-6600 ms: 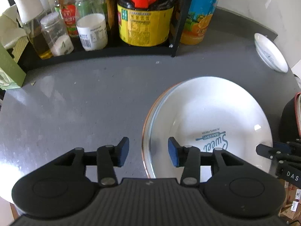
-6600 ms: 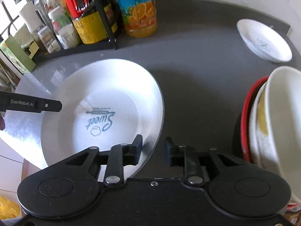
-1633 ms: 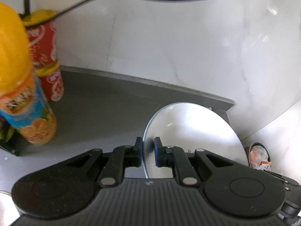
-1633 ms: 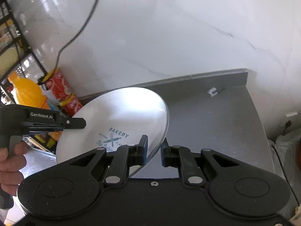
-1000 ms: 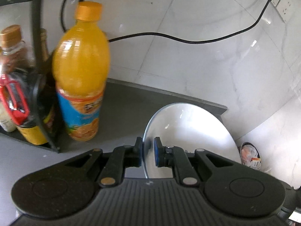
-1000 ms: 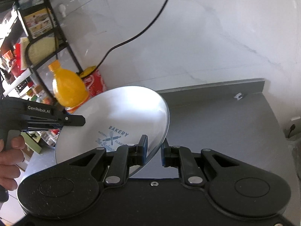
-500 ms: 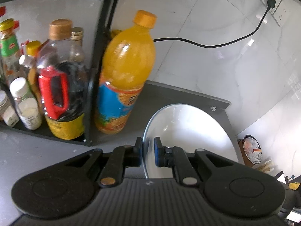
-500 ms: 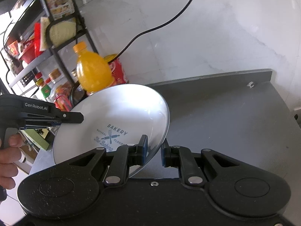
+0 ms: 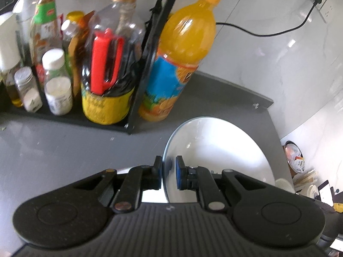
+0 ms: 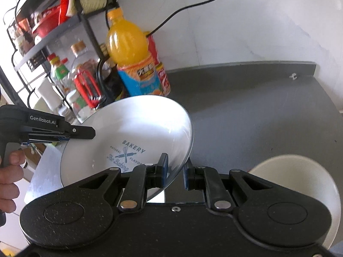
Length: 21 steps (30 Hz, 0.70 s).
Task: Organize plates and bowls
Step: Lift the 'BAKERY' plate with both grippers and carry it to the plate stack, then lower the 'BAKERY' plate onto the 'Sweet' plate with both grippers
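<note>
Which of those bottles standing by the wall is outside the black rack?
The big orange juice bottle with the blue label. It stands on the grey counter just right of the rack's post, while the dark sauce bottle and small jars sit inside.

Right claw (image 10: 174, 171) clamped on the near rim of the white plate (image 10: 133, 132), plate tilted, off the dark table (image 10: 257, 111), "BAKERY" print facing up. Left claw (image 10: 81, 133) grips the plate's far-left rim, hand (image 10: 9, 171) on its handle. Orange juice bottle (image 10: 130, 53) stands behind, beside the rack (image 10: 90, 27). White bowl (image 10: 300, 184) lower right.
</note>
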Each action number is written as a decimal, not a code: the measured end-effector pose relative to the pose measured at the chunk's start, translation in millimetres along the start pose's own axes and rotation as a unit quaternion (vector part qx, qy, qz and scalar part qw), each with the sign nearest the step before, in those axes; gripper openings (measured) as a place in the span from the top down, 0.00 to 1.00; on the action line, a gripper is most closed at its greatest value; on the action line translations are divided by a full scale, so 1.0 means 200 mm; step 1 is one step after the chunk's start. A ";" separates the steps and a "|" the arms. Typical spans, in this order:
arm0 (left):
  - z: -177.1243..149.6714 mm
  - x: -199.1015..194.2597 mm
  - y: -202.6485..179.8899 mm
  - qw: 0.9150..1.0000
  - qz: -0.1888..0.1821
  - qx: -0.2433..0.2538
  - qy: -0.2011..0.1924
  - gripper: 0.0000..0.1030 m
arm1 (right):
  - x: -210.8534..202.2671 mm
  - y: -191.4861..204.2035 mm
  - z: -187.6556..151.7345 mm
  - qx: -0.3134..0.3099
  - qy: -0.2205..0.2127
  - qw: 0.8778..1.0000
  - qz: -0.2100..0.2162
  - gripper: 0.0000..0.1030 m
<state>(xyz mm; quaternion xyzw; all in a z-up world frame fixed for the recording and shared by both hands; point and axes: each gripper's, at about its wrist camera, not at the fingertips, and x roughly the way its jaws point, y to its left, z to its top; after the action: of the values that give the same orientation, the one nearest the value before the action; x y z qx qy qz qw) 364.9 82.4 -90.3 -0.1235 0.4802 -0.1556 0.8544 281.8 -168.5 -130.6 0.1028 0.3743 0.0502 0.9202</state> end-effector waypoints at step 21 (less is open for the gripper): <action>-0.27 0.11 0.22 0.998 0.016 -0.009 0.060 0.89 | 0.08 0.14 -0.26 -0.029 0.058 0.997 -0.030 0.85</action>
<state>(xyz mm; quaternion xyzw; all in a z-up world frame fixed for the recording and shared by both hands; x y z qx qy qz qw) 336.0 110.3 -150.3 -0.1141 0.5344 -0.1442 0.8250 255.2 -130.2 -171.5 0.0619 0.4282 0.0394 0.9007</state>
